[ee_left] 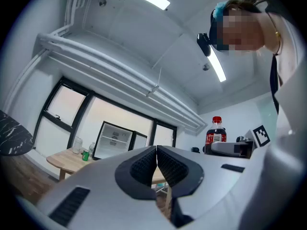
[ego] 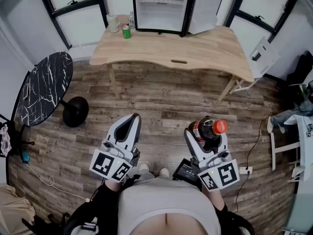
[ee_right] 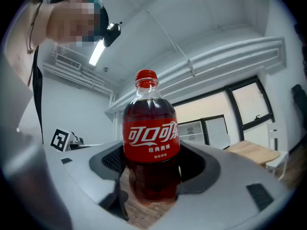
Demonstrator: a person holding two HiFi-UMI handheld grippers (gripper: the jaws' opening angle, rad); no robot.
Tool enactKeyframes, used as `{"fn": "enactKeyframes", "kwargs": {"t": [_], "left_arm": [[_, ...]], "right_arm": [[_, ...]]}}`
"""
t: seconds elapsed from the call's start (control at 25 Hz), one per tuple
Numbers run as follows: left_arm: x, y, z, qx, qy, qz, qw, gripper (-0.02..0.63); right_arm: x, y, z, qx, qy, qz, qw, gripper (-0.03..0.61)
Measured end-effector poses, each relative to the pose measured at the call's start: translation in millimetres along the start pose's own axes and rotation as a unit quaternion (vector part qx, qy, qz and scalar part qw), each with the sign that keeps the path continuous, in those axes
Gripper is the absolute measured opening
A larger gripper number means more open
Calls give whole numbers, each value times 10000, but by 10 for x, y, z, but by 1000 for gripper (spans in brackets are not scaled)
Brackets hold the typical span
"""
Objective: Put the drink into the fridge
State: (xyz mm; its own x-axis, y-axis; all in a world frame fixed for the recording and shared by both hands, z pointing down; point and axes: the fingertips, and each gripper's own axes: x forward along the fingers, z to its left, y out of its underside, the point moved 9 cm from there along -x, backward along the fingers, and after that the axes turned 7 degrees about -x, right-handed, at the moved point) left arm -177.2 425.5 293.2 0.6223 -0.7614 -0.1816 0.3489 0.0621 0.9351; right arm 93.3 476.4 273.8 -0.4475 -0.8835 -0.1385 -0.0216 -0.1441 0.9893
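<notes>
A cola bottle with a red cap and red label stands upright between the jaws of my right gripper, which is shut on its lower body. The head view shows the same cola bottle held in the right gripper above the wooden floor, near my body. My left gripper is shut and empty, its pads touching in the left gripper view. The small fridge stands open on the far wooden table, its white inside bare.
A green can, a clear bottle and a white jug stand on the table left of the fridge. A round black marble table stands at the left. A chair and a cable lie at the right.
</notes>
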Motion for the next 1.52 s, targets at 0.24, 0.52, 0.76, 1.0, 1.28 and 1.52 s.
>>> {"fn": "enactKeyframes", "kwargs": {"t": [0.24,0.52,0.76,1.0,1.28,1.52], "left_arm": [[8,22,-30,41,-16,21,10000,8],[29,50,-53,32,9,39,10000,8],[50,50,-58,58,33,66,10000,8],[147,87,-134,164,41,36,9999,8],[300,168,-273,173,30,-11,9998,8],[349,301,-429,155,-70,-33,9999,8]], "right_arm": [[-5,-8,-2,-118,-36,-1,9999,325],[-24,4,-29,-75,-42,-31,10000,325],[-25,-19,-45,-150,-41,-58,9999,325],[-40,-6,-161,-93,-16,-18,10000,325],[-76,-11,-381,-7,-104,-87,9999,325],[-199,48,-535,35,-187,-86,9998,325]]}}
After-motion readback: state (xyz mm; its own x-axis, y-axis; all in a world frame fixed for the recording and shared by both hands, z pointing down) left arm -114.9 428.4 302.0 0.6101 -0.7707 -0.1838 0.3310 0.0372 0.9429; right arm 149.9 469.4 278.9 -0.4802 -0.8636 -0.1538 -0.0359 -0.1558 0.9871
